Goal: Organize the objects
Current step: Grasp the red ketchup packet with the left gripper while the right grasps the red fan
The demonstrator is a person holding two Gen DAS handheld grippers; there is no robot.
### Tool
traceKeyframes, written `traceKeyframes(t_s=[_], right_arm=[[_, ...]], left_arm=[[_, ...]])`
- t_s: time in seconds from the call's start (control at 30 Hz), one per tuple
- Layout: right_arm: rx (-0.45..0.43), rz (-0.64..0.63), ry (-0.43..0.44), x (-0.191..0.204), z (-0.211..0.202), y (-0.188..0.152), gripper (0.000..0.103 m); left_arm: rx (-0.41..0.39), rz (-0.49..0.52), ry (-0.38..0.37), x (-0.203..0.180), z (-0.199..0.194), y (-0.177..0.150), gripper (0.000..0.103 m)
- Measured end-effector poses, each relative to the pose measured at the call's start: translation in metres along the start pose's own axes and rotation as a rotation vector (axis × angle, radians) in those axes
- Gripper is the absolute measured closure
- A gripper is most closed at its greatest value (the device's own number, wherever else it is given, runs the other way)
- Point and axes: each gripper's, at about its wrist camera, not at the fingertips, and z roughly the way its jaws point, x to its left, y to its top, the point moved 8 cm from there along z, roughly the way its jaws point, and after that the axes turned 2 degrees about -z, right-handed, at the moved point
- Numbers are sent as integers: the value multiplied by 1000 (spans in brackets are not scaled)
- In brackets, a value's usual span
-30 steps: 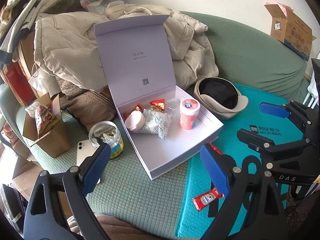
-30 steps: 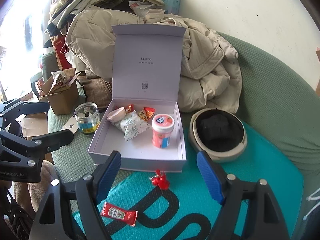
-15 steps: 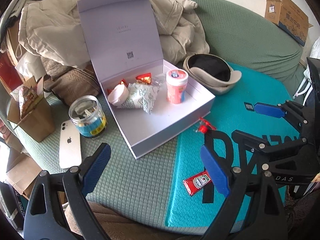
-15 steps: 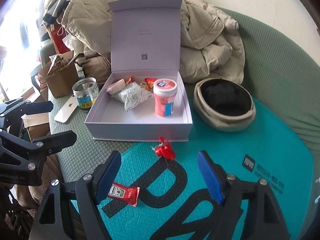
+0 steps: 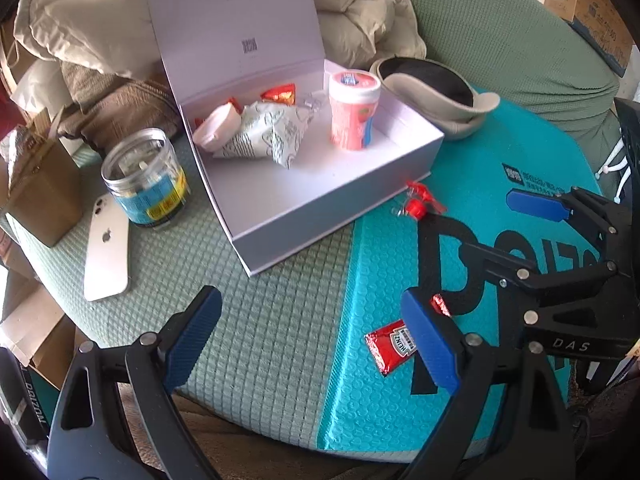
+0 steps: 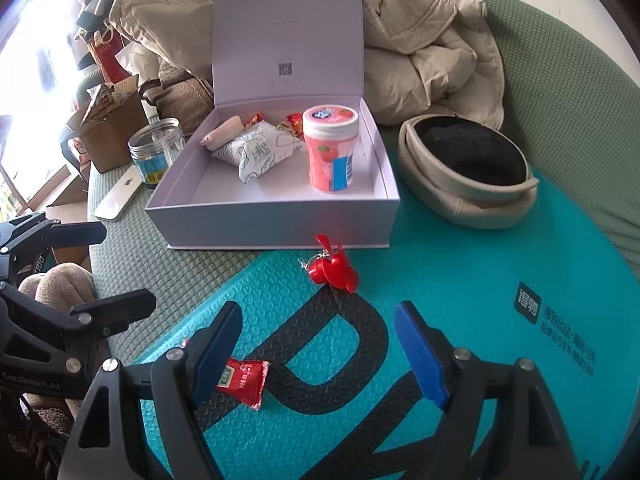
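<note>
An open white box holds a pink tub, a printed paper packet and small wrapped sweets. A red toy charm and a red ketchup sachet lie on the teal mat. My left gripper is open and empty, low over the sofa in front of the box, the sachet just inside its right finger. My right gripper is open and empty, low over the mat just short of the charm.
A glass jar, a white phone and a brown carton stand left of the box. A beige cap lies right of it. Coats pile behind.
Both grippers have moved down and forward towards the mat, so the box, charm and sachet look larger and nearer. Both stay open and empty.
</note>
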Motion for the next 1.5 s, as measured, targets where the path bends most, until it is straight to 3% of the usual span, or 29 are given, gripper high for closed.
traceKeyframes(t_s=[0.5, 0.6, 0.67, 0.77, 1.1, 1.3, 1.5], right_arm=[[2, 17, 6, -7, 55, 11, 29], [-3, -5, -8, -8, 65, 16, 40], [-3, -3, 9, -7, 71, 18, 56], [-3, -17, 5, -7, 75, 18, 64], [24, 1, 29, -16, 61, -2, 64], [45, 6, 28, -21, 45, -27, 64], [65, 5, 19, -22, 27, -54, 64]], left_arm=[[98, -55, 27, 16, 47, -16, 12], [104, -64, 25, 17, 51, -14, 12], [101, -61, 22, 14, 52, -13, 12], [92, -38, 22, 10, 53, -12, 12], [115, -13, -27, -10, 55, -19, 12], [113, 52, -40, -35, 51, -32, 12], [121, 103, -102, -61, 48, -51, 12]])
